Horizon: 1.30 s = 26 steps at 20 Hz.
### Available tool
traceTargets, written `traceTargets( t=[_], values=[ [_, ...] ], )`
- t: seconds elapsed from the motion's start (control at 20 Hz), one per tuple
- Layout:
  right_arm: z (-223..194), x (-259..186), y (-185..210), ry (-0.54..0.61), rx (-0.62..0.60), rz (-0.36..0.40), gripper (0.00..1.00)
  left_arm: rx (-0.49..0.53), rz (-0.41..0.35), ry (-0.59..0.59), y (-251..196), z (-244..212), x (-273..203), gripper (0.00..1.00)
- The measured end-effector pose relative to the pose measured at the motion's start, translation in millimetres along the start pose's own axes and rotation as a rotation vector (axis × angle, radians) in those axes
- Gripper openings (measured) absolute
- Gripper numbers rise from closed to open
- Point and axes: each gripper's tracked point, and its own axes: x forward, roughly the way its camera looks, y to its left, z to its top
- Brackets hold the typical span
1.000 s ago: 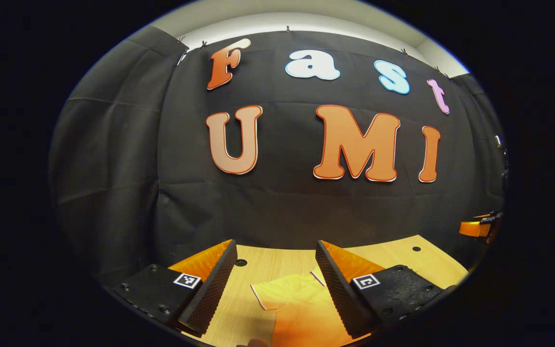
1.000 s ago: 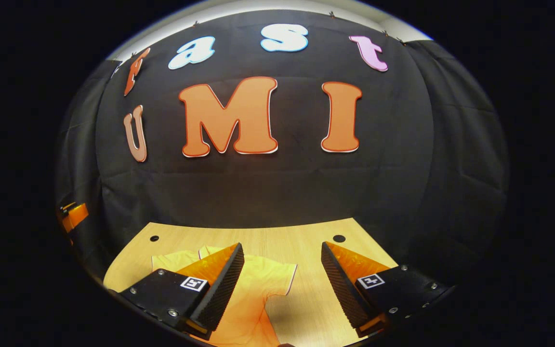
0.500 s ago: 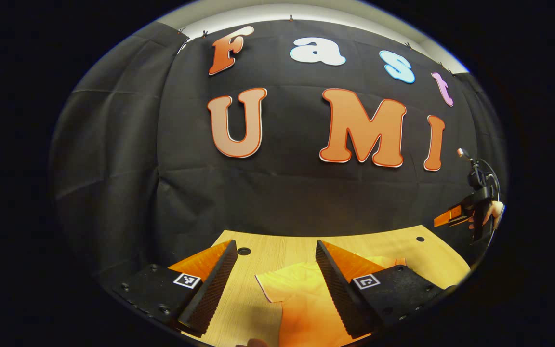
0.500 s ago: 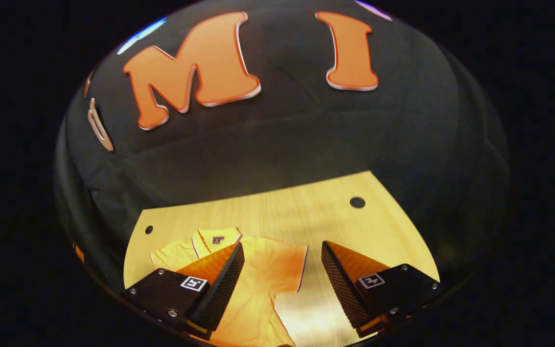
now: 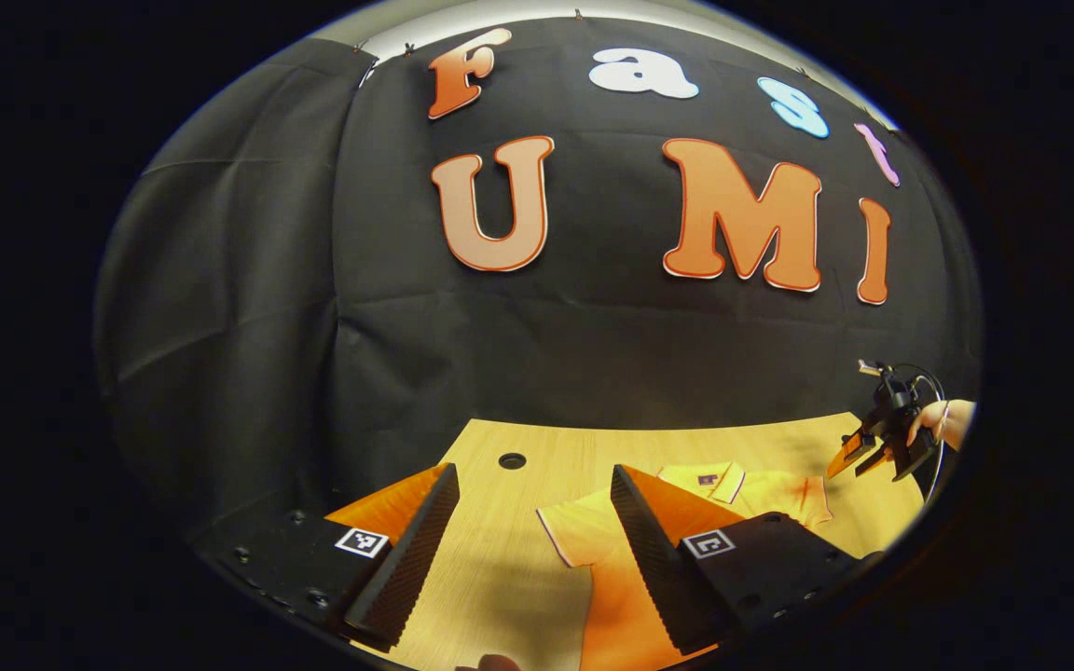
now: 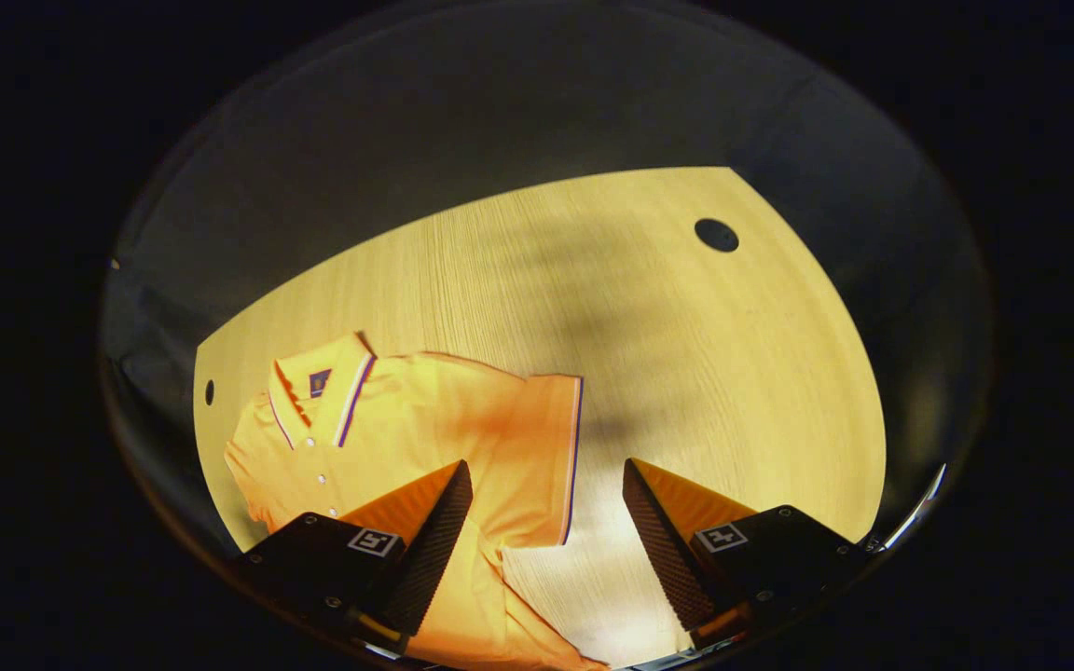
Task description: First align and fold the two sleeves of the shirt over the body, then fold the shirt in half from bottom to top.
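An orange polo shirt with a striped collar lies flat on the wooden table. In the right gripper view my right gripper hovers open above it, tilted down, and the shirt's short sleeve with its striped cuff lies between the fingers. In the left gripper view my left gripper is open above the table, with the shirt's other sleeve between its fingers and the shirt body under the right finger. Far right in that view, a hand holds the right gripper over the shirt.
The table has round holes near its far corners. Black cloth walls close off the back and sides. Bare wood stretches right of the shirt in the right gripper view.
The right gripper has tipped downward and come over the shirt, so its view went from wall to tabletop. The left gripper's view shifted slightly, bringing more table and shirt into sight.
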Motion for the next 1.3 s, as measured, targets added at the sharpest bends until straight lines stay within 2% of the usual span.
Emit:
traceTargets(
  t=[0.35, 0.75, 0.95, 1.0, 1.05, 1.1, 1.15, 1.2, 1.25, 1.3],
  values=[
    [-15.3, 34.5, -3.4, 0.080, 0.008, -0.053, 0.99, 0.012, 0.034, 0.039, 15.6, -13.6, 8.0, 0.98],
    [-23.6, 62.6, -3.4, 0.087, 0.006, -0.094, 0.99, -0.004, 0.051, 0.027, 22.5, -8.5, 2.8, 0.98],
    [-24.8, 57.0, 1.1, 0.085, -0.006, -0.090, 0.92, -0.029, 0.050, 0.040, 26.0, -15.3, -0.4, 0.98],
    [-25.5, 57.1, 2.6, 0.084, -0.002, -0.091, 0.87, -0.034, 0.048, 0.044, 26.4, -16.9, 0.1, 0.98],
    [-24.2, 56.9, 6.0, 0.083, 0.001, -0.087, 0.66, -0.038, 0.046, 0.049, 26.6, -18.1, -0.5, 0.98],
    [-23.2, 55.4, 5.4, 0.079, 0.015, -0.080, 0.49, -0.040, 0.045, 0.052, 27.1, -19.4, -0.7, 0.98],
    [-21.3, 54.5, 7.8, 0.067, 0.021, -0.070, 0.25, -0.042, 0.047, 0.054, 29.0, -20.6, -2.2, 0.98],
    [-21.0, 55.9, 9.9, 0.054, 0.030, -0.068, 0.17, -0.042, 0.048, 0.055, 30.9, -19.8, -2.9, 0.98],
    [-20.4, 54.5, 10.3, 0.038, 0.017, -0.070, 0.04, -0.041, 0.050, 0.055, 33.6, -20.3, -4.5, 0.98],
    [-19.7, 57.3, 11.3, 0.018, 0.001, -0.081, 0.04, -0.038, 0.052, 0.052, 36.1, -19.0, -5.7, 0.98]
  ],
)
